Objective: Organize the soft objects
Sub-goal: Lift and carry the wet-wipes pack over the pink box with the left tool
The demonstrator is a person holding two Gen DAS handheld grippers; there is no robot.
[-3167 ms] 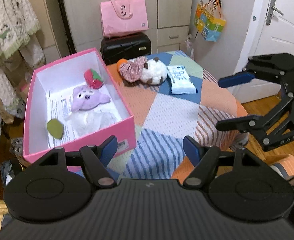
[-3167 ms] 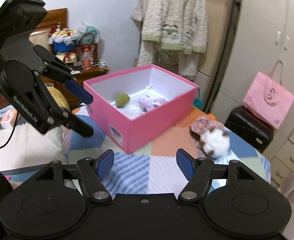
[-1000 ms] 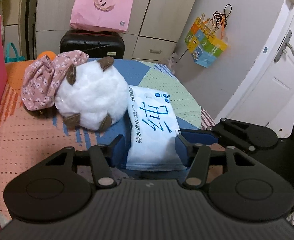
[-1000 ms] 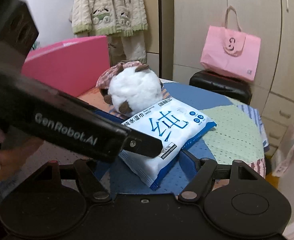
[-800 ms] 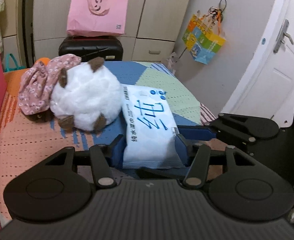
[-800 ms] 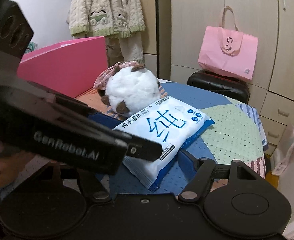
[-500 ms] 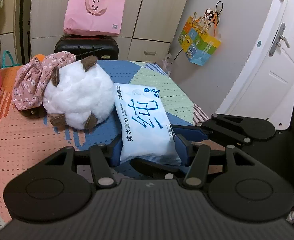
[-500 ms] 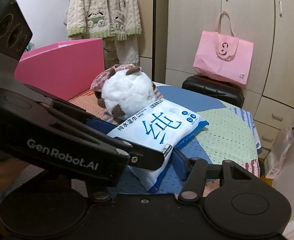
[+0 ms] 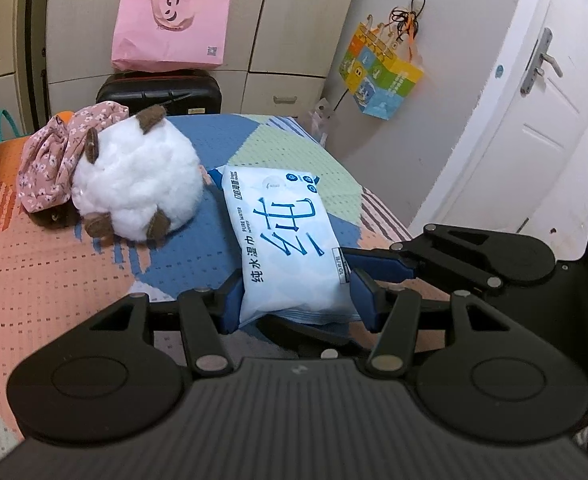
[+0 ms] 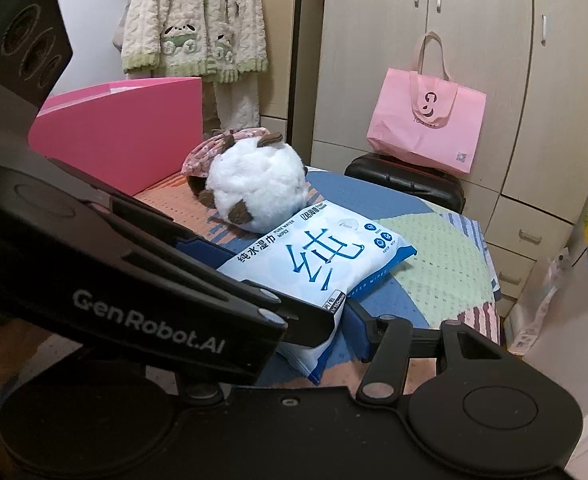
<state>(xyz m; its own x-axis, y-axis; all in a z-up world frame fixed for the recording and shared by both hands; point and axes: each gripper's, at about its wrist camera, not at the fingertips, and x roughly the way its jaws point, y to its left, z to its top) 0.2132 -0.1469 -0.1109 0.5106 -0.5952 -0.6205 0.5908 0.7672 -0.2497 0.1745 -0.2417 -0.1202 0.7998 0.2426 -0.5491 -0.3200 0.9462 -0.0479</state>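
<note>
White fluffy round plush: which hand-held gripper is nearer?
Left. The left hand-held gripper, on the white-and-blue wet-wipes pack, sits beside the white fluffy round plush; the right hand-held gripper grips the pack's far edge.

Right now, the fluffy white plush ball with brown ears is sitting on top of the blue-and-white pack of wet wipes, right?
Not quite. The fluffy white plush ball with brown ears sits beside the blue-and-white pack of wet wipes, on the patchwork blanket, as the left wrist view shows.

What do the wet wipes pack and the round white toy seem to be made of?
The wet wipes pack looks like thin plastic film with a slightly glossy finish: it carries printed lettering and has a flat sealed edge. The round white toy looks like fluffy plush, matte, with cotton-like tufts and small brown felt-like patches. Its filling cannot be seen.
</note>
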